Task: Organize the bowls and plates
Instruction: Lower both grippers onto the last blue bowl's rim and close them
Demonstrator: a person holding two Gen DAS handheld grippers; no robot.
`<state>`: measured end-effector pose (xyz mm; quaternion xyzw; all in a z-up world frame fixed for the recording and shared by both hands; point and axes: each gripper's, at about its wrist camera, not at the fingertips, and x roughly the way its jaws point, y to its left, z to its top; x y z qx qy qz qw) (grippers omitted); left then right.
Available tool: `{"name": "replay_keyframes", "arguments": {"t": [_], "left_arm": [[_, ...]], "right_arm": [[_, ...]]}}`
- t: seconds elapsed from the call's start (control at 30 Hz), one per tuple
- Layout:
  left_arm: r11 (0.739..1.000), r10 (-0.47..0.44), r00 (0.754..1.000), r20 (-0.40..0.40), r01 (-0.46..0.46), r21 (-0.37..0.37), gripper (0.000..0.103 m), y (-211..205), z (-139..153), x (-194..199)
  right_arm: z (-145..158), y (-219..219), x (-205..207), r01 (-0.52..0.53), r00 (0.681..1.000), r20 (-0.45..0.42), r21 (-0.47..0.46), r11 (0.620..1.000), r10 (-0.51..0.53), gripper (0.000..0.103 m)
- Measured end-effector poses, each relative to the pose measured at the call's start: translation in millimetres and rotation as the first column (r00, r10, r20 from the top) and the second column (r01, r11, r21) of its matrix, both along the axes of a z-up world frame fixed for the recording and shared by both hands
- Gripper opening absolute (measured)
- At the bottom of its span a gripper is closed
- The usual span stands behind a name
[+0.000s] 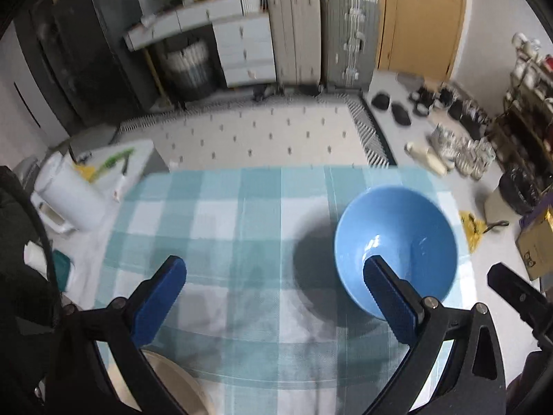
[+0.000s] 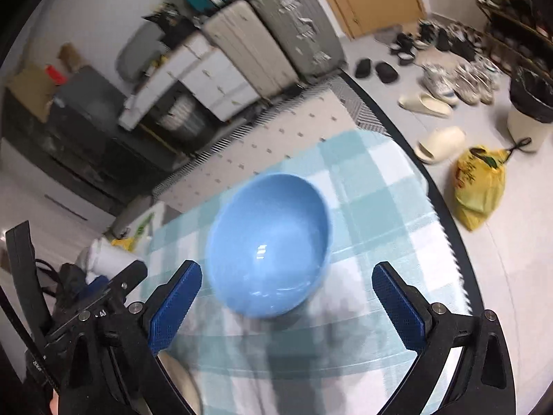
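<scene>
Blue pads of the left gripper fill the bottom of its view, and the jaws stand wide apart with nothing between them. Under its left finger a cream plate shows at the bench edge, partly hidden by the black frame.

A checked cloth in pale teal and white covers the bench, which has a dark round rim. On the cloth sits the blue bowl, upright and empty, toward the right half of the bench. In the left wrist view the right finger overlaps the bowl's near rim (whether it touches I cannot tell).

The right gripper is also released, with its jaws spread wide. The bowl lies ahead of and between its two fingers, but neither pad touches it.

Beyond the bench the floor carries a pale rug with small dark marks. Against the far wall stand two suitcases, a white drawer unit and a wooden door. Shoes and slippers lie on the floor at the right, near a yellow bag. A white jug lies at the left of the bench.
</scene>
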<state>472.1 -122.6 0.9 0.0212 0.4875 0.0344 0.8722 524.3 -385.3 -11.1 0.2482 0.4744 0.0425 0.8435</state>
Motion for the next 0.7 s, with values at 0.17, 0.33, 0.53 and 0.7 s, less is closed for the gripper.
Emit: {"name": "replay_keyframes", "arguments": {"t": [0.17, 0.33, 0.53, 0.7], "left_arm": [[1.000, -0.007, 0.995, -0.095, 0.006, -0.007, 0.103, -11.9, -27.8, 15.9], [0.996, -0.058, 0.986, -0.159, 0.068, 0.059, 0.103, -32.9, -53.8, 30.7], [0.994, -0.093, 0.975, -0.202, 0.102, 0.034, 0.103, -42.4, -72.4, 44.6], [0.992, -0.118, 0.961, -0.251, 0.123, 0.005, 0.101, -47.1, -88.6, 53.8]], "right_arm": [[-32.1, -9.0, 18.4, 0.004, 0.998, -0.067, 0.018, 1.000, -0.003, 0.101], [-62.9, -15.8, 36.8, 0.011, 0.992, -0.125, 0.062, 0.998, -0.003, 0.082], [-80.7, -11.2, 46.0, -0.015, 0.989, -0.146, 0.055, 0.998, 0.023, 0.079], [-89.4, -11.6, 52.7, -0.010, 0.986, -0.164, 0.077, 0.997, 0.023, 0.068]]}}
